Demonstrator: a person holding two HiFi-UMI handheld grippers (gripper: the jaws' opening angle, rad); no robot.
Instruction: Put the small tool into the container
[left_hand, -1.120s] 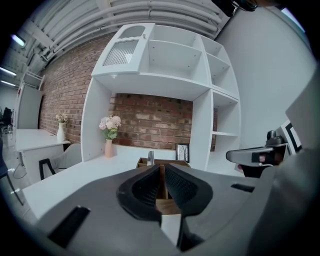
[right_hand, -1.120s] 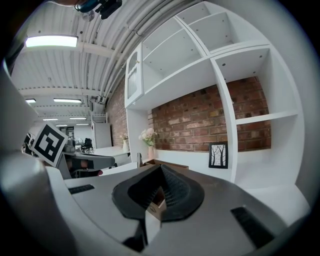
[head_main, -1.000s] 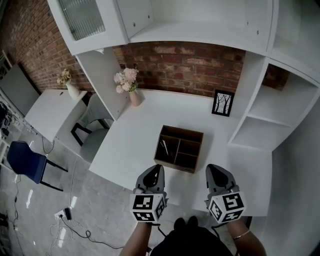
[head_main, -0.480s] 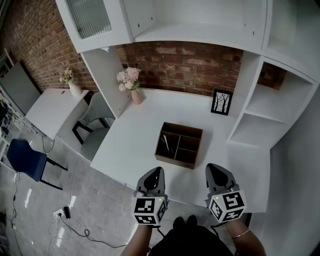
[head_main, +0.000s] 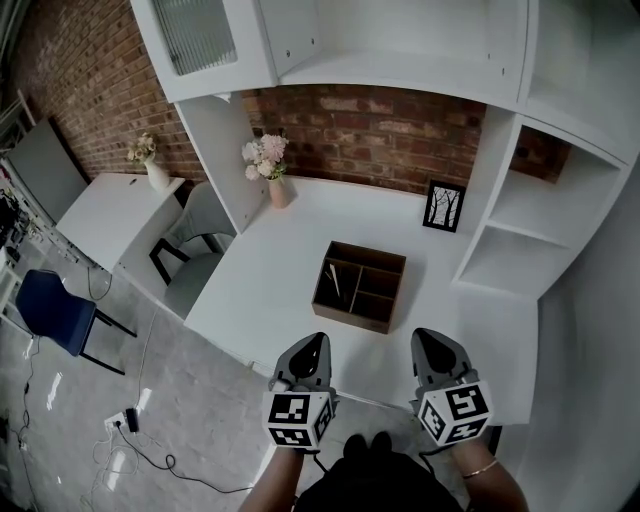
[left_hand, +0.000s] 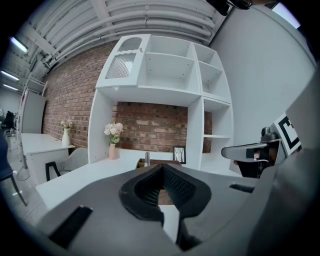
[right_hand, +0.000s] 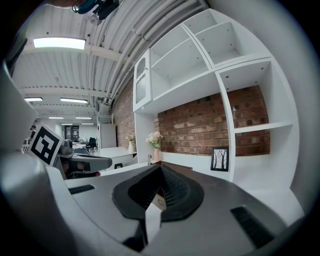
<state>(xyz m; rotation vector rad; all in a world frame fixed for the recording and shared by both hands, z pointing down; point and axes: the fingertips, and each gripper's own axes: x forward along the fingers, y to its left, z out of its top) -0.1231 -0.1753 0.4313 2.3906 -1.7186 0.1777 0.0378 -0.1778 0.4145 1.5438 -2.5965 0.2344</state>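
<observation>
A brown wooden container (head_main: 360, 287) with compartments sits on the white desk (head_main: 260, 290). A thin light tool (head_main: 333, 282) leans in its left compartment; it pokes above the box rim as a slim tool (left_hand: 147, 158) in the left gripper view. My left gripper (head_main: 312, 346) and right gripper (head_main: 429, 341) hover side by side off the desk's front edge, well short of the container. Both jaws meet at their tips with nothing held, as the left gripper (left_hand: 162, 167) and right gripper (right_hand: 160, 166) show in their own views.
A vase of pink flowers (head_main: 268, 165) and a framed tree picture (head_main: 444, 205) stand at the back by the brick wall. White shelving (head_main: 510, 250) borders the desk's right. A grey chair (head_main: 195, 260), a side desk (head_main: 110, 215) and a blue chair (head_main: 50, 310) are at left.
The desk and container have slid away from both grippers in the head view, so more floor shows below the desk edge. Both grippers keep their pose and stay shut.
</observation>
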